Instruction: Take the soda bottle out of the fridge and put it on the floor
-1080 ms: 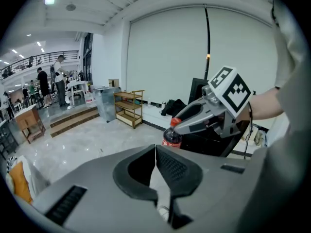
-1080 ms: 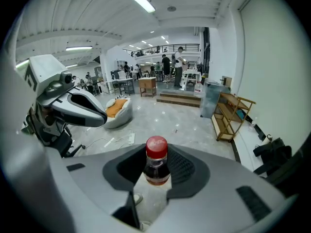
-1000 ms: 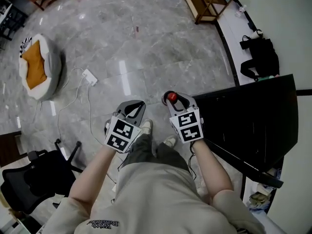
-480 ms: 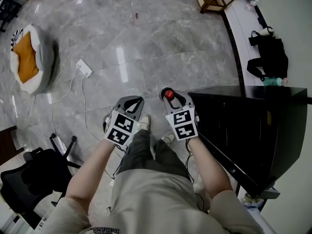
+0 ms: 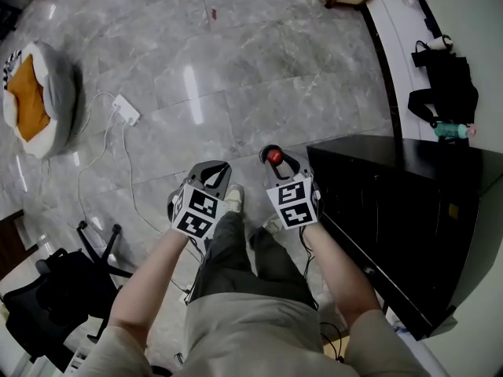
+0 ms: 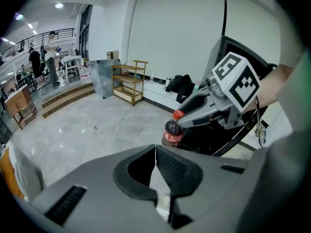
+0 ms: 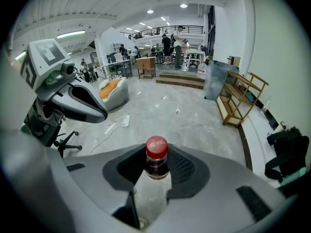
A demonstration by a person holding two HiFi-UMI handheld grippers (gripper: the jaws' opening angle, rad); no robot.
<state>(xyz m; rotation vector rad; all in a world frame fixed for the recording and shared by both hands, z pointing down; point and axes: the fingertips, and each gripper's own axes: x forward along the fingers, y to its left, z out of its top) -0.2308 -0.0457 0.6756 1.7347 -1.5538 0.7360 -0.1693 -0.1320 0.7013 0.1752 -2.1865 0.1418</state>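
We're over open floor (image 5: 236, 69), fridge (image 5: 393, 203) just to our right. Right claw (image 5: 277, 157) pinches the bottle (image 7: 156, 160) by its neck, cap up, so it hangs upright for set-down. Left claw (image 5: 211, 175) is pressed together, empty, parked alongside.

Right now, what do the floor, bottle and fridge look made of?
Floor: polished stone or stone-look tile, grey with veins, seams and lamp glare.
Bottle: likely clear plastic, with dark drink showing through; its red cap is probably plastic too.
Fridge: smooth black shell, faintly glossy; painted metal or plastic, cannot tell which.
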